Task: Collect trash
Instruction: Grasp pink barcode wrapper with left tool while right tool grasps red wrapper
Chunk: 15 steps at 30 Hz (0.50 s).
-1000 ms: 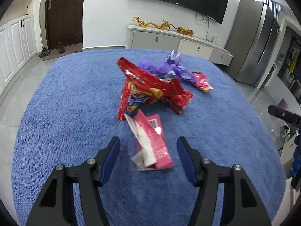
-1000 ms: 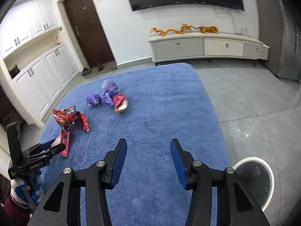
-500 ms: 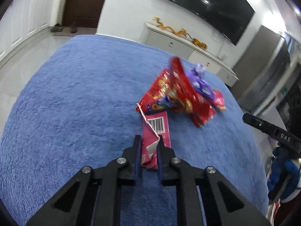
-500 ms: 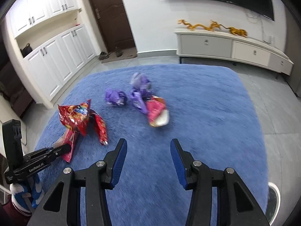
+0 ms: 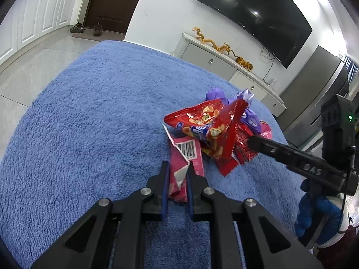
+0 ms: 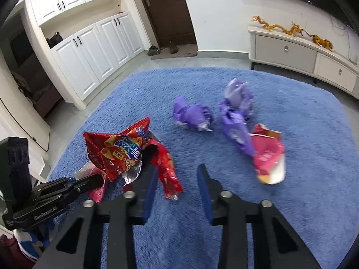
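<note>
My left gripper (image 5: 176, 168) is shut on a pink wrapper (image 5: 186, 157) with a barcode, on the blue rug (image 5: 89, 123). Just beyond it lies a red snack bag (image 5: 208, 123), with purple wrappers (image 5: 251, 116) behind. My right gripper (image 6: 177, 174) is open and empty, its left finger next to the red snack bag (image 6: 125, 152). In the right wrist view, two purple wrappers (image 6: 193, 116) (image 6: 235, 121) and a crumpled pink-and-white wrapper (image 6: 269, 157) lie further out. The left gripper (image 6: 89, 181) shows at the lower left, holding the pink wrapper (image 6: 96, 190).
A white TV cabinet (image 6: 303, 53) with gold dragon ornaments stands along the far wall under a TV. White cupboards (image 6: 89, 51) and a dark door are on the left. Grey floor tiles surround the rug. The right gripper (image 5: 291, 159) reaches in from the right in the left wrist view.
My left gripper closed on the pink wrapper and has kept hold of it. My right gripper swung left toward the trash pile and came close to the red snack bag, staying open.
</note>
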Available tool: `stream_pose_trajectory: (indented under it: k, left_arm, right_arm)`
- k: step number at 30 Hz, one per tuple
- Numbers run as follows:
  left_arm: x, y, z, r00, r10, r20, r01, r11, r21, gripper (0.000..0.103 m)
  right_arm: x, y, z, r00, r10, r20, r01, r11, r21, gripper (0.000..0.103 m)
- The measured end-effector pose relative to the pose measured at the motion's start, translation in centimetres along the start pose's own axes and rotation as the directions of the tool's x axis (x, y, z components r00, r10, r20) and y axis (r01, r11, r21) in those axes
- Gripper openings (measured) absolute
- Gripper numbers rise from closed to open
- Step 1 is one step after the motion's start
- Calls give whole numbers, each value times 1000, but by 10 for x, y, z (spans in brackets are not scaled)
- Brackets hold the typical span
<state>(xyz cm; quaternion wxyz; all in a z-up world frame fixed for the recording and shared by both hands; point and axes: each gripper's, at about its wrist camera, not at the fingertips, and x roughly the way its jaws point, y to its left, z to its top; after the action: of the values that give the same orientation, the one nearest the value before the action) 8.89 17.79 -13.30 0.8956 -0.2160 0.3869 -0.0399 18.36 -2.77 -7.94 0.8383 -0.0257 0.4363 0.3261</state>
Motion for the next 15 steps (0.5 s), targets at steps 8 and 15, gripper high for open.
stream_pose_trajectory:
  k: [8, 15]
  left_arm:
    - [-27, 1, -8, 999, 20, 33, -21, 1000, 13, 11]
    - [-51, 4, -22, 999, 40, 31, -41, 999, 15, 9]
  right_arm:
    - [-13, 3, -12, 1000, 17, 17, -17, 1000, 7, 7]
    - [-60, -12, -36, 997, -10, 76, 6, 999, 52, 7]
